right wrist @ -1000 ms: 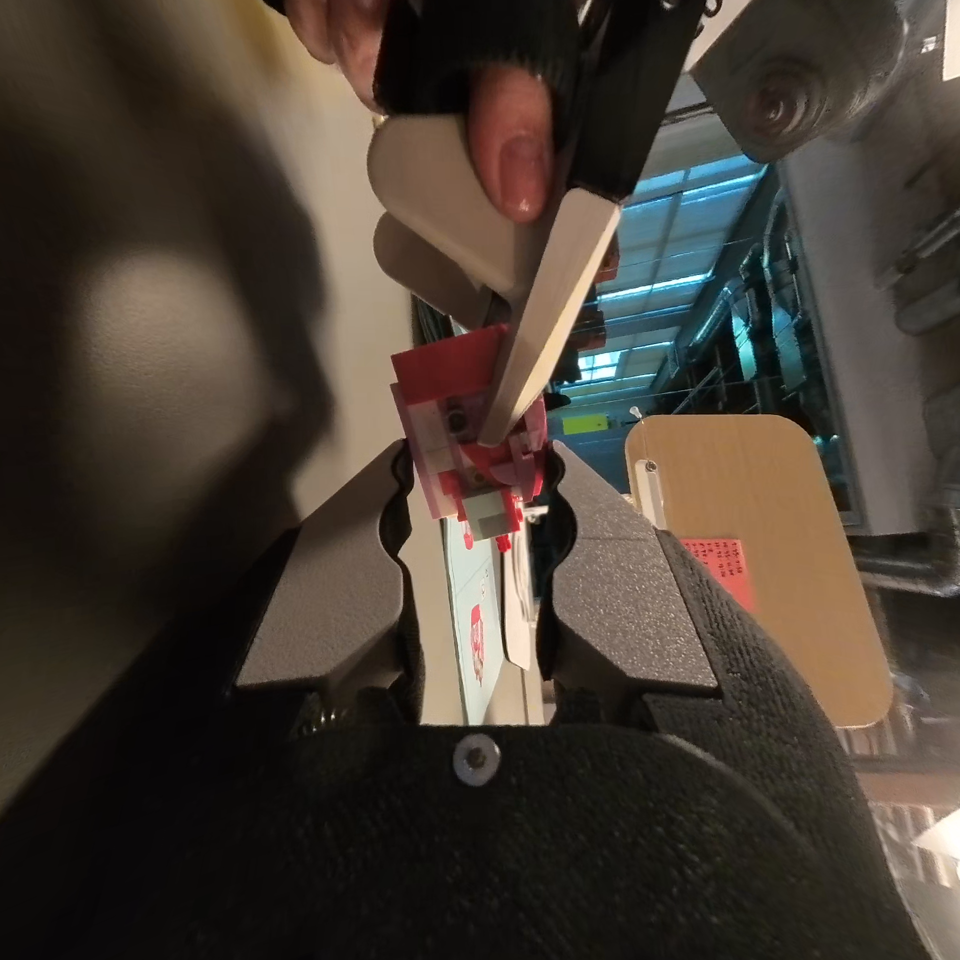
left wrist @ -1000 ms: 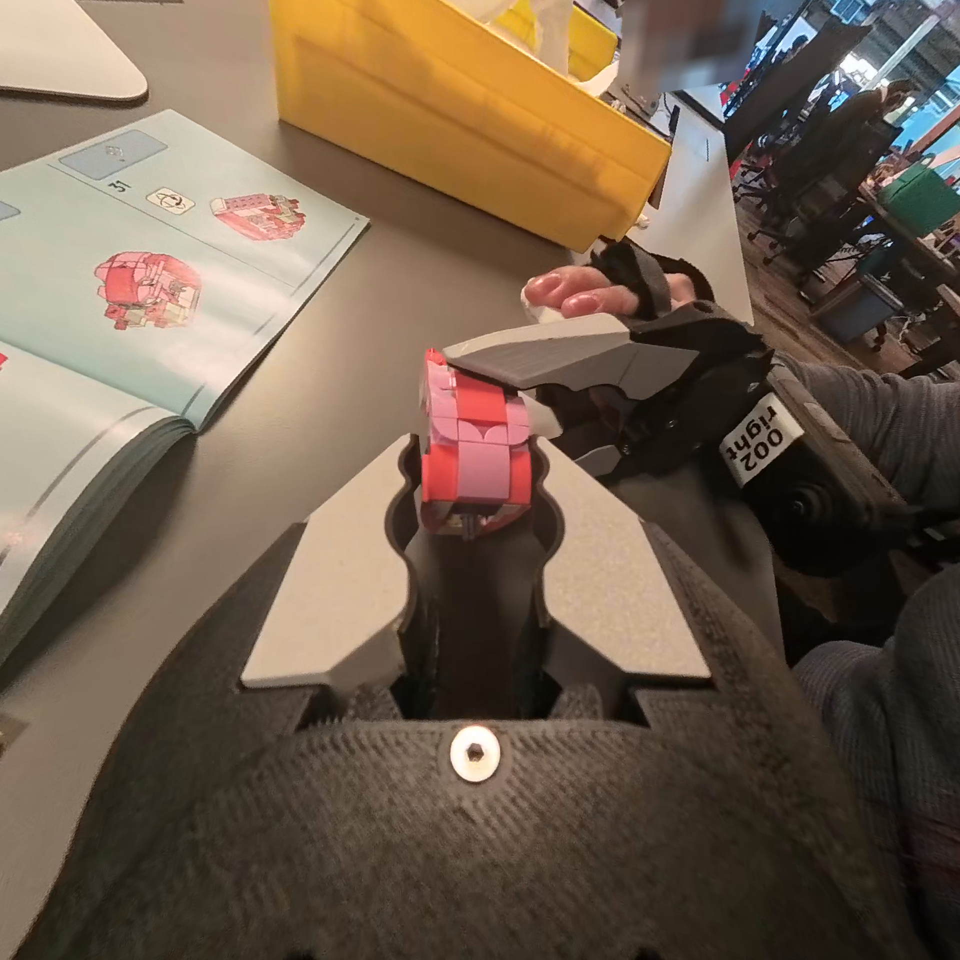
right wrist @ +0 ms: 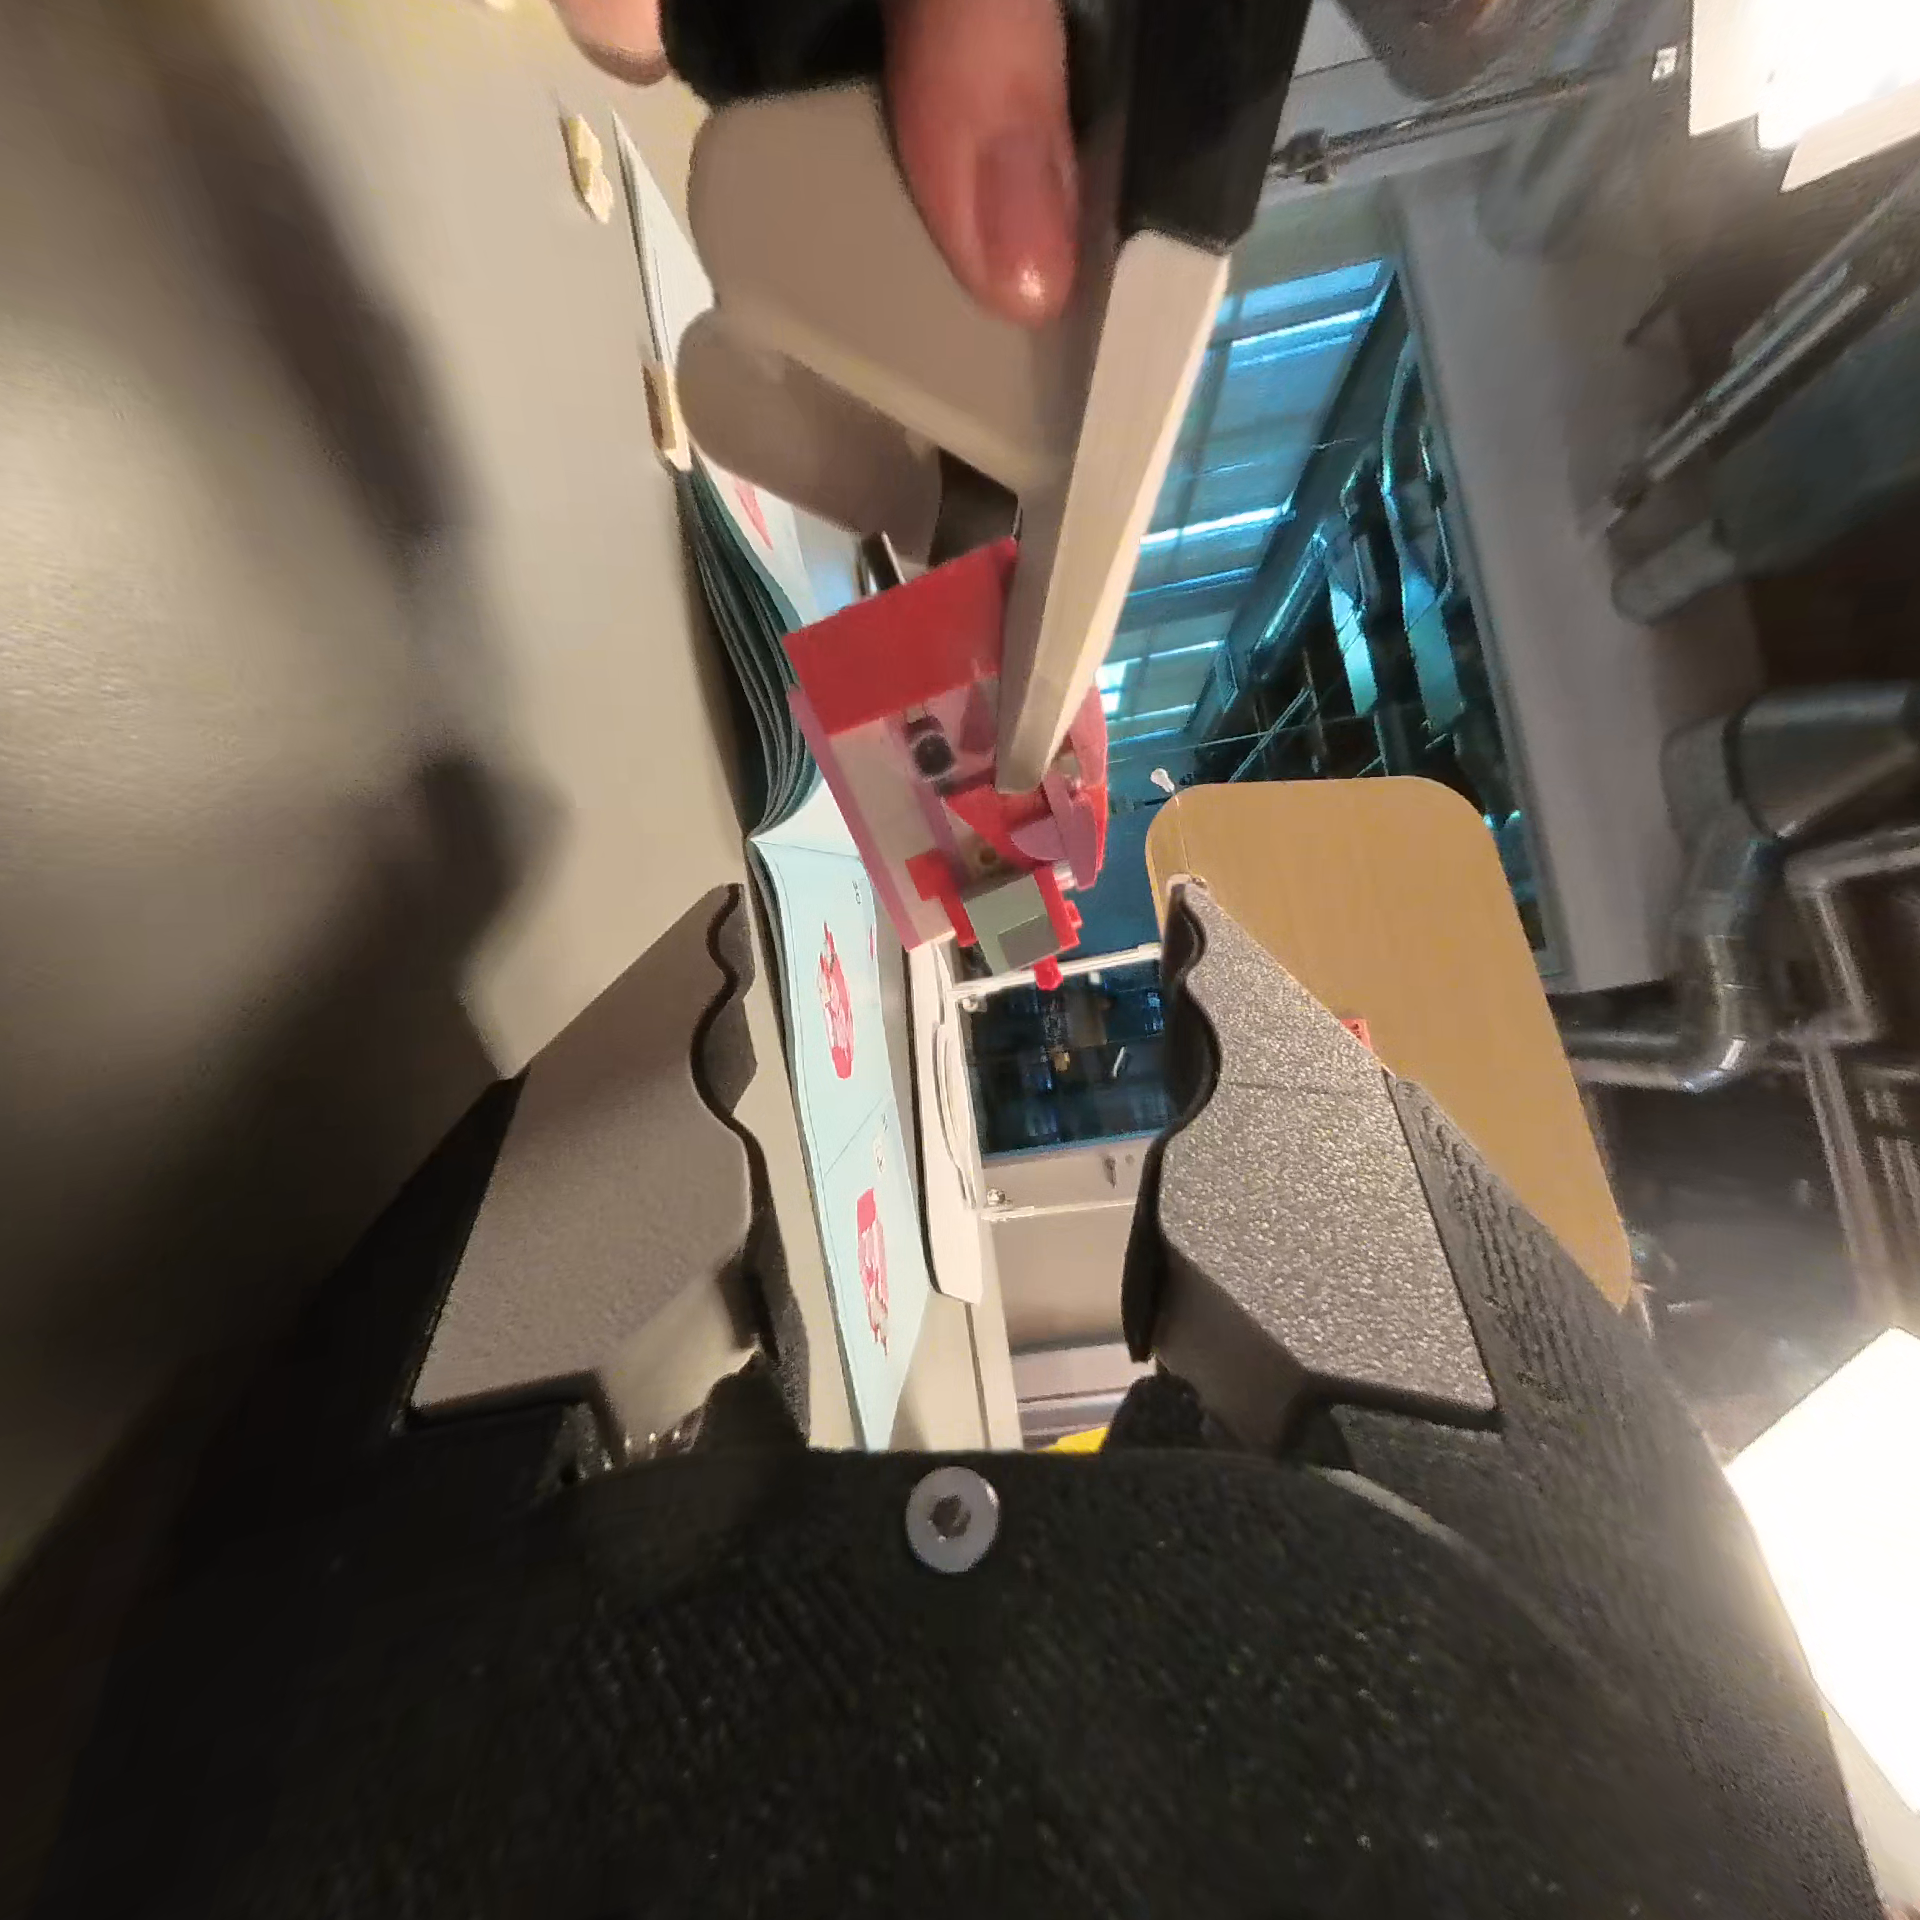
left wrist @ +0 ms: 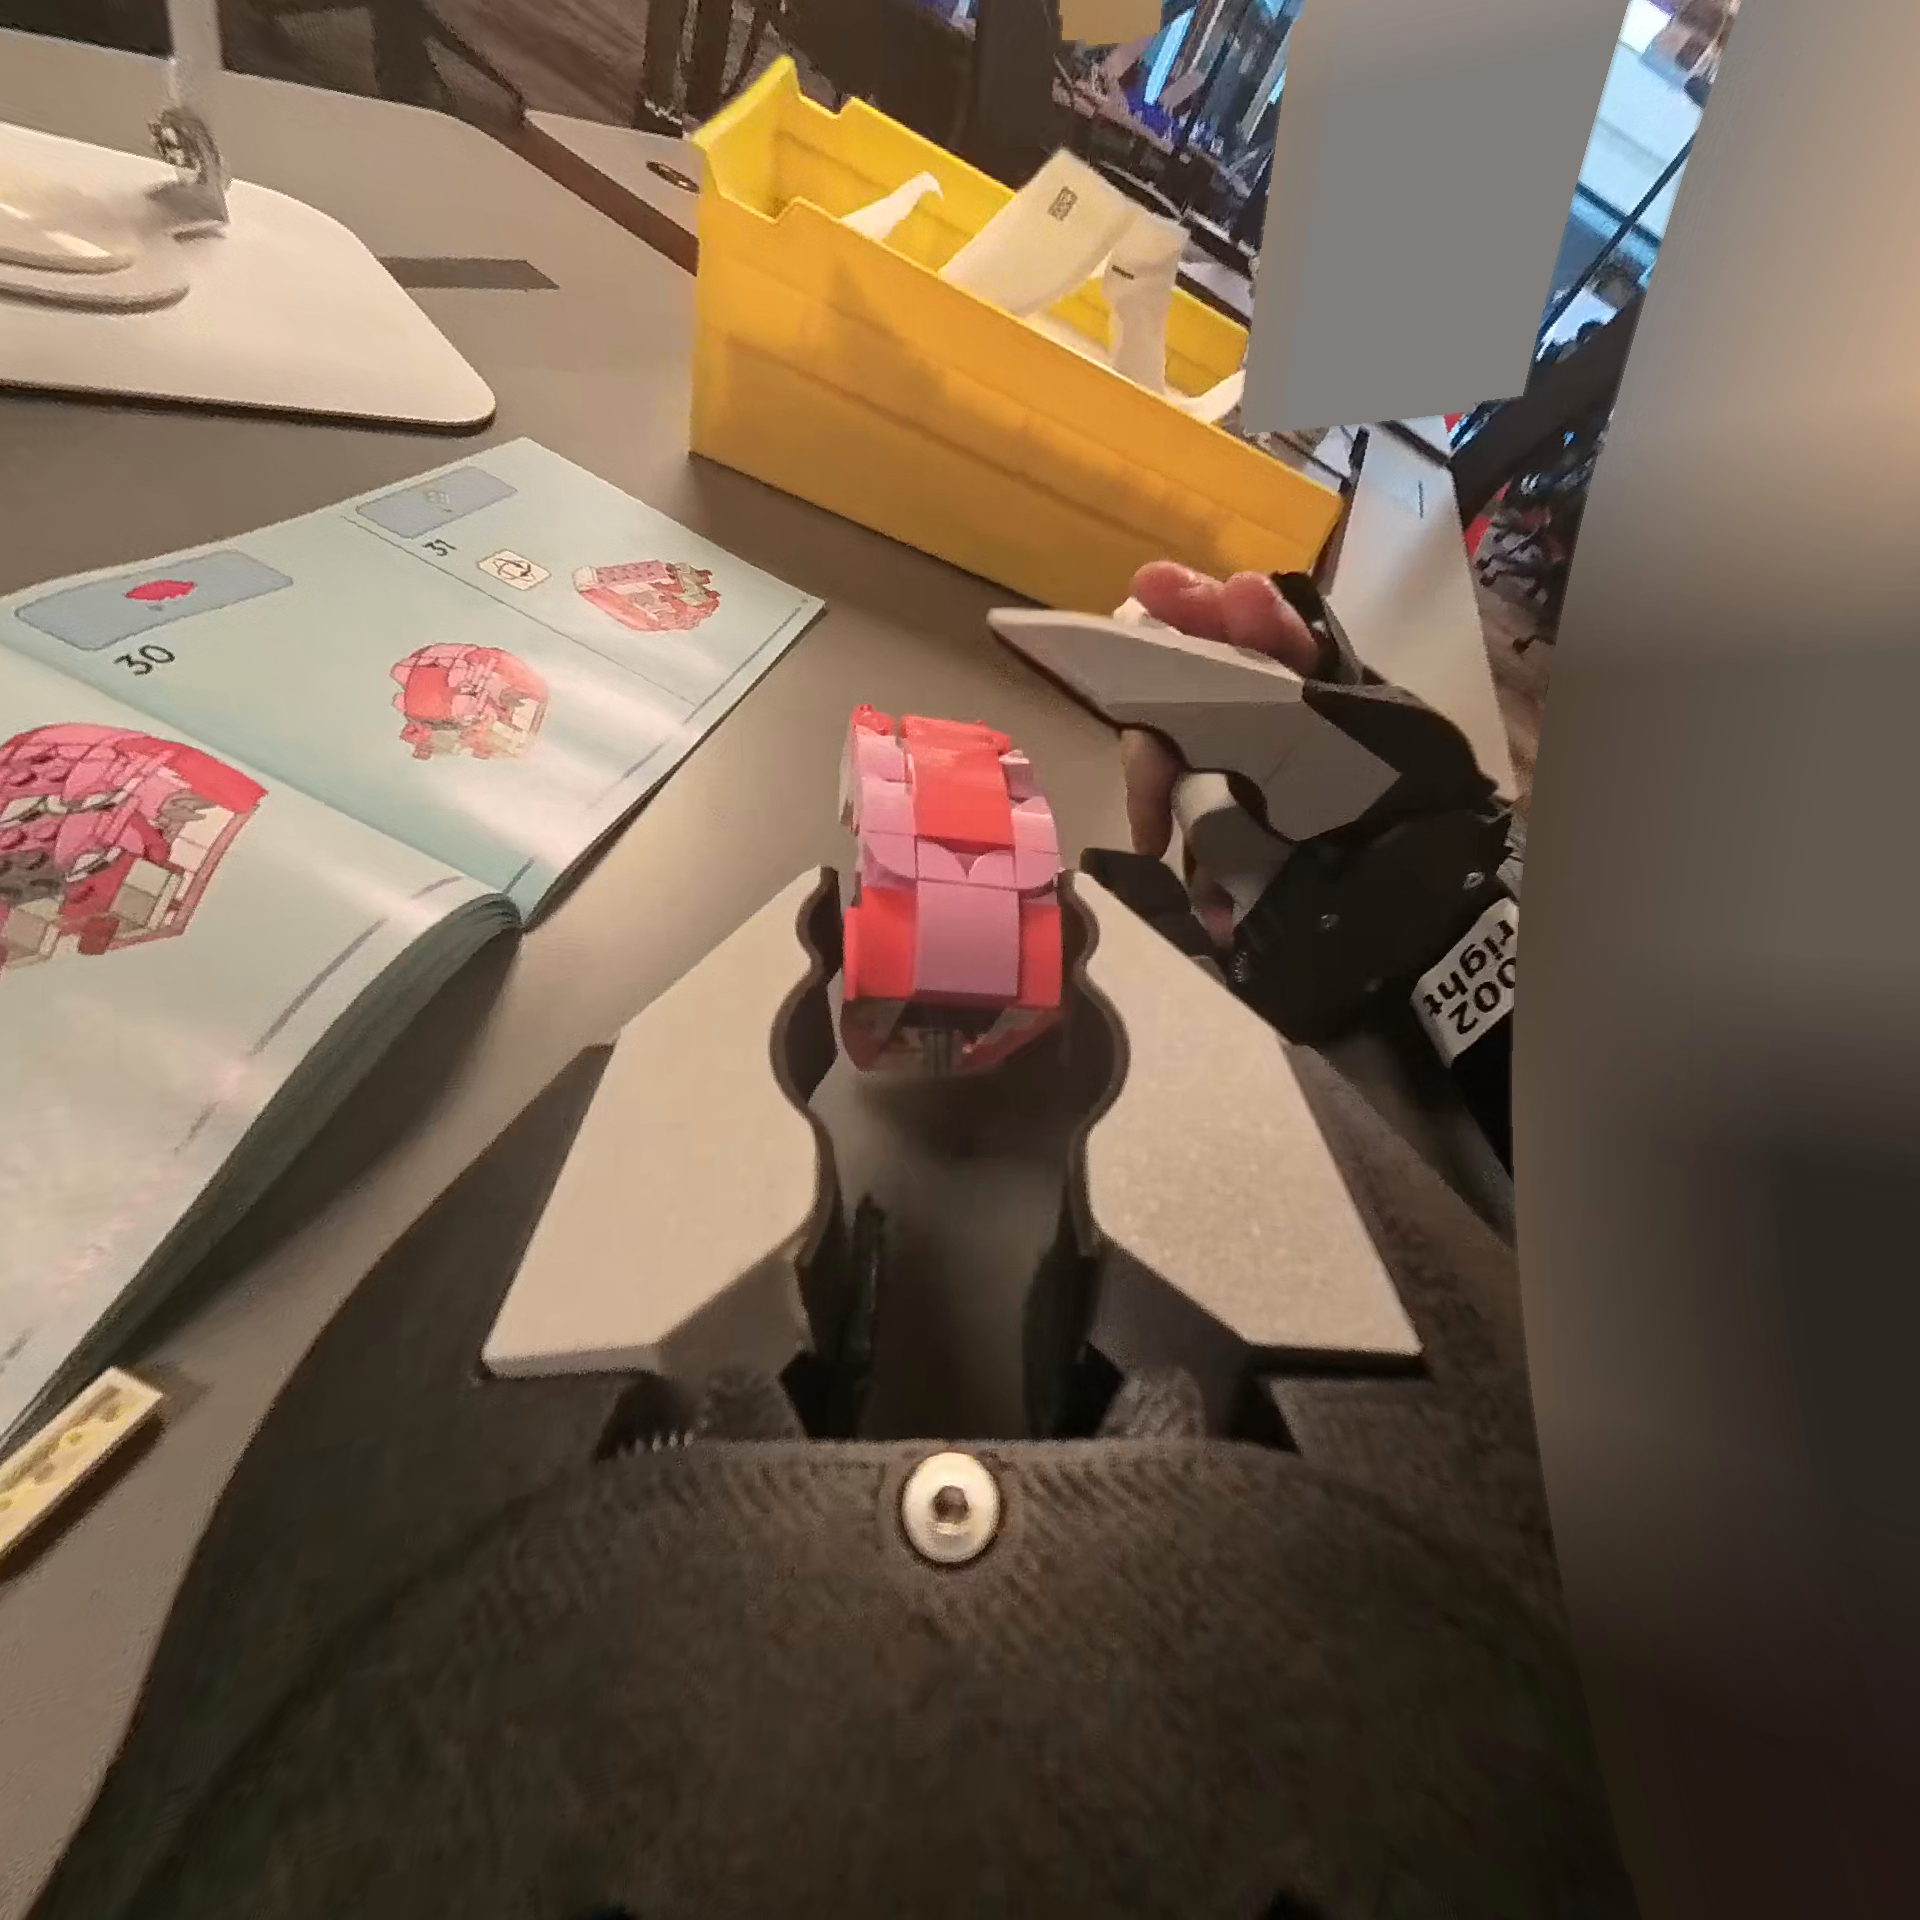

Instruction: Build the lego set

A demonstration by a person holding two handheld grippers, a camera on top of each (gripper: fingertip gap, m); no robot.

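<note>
Left gripper [left wrist: 951,914]: clamped on red-and-pink brick model [left wrist: 951,873] | Right gripper [right wrist: 951,997]: wide, bare, model at its 12 o'clock, apart | Instruction booklet [left wrist: 312,779]: 10 o'clock | Risk: you could pinch loose bricks off.

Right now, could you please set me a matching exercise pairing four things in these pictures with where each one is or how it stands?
Things:
1. red and pink brick model
2. yellow bin
3. instruction booklet
4. right gripper

Places or states:
A. lying open on the table, left of the left gripper
B. jaws wide apart, nothing between them pressed
C. clamped between the left gripper's fingers
D. standing on the far side of the table, white packets inside

Pairs: 1-C, 2-D, 3-A, 4-B
</note>
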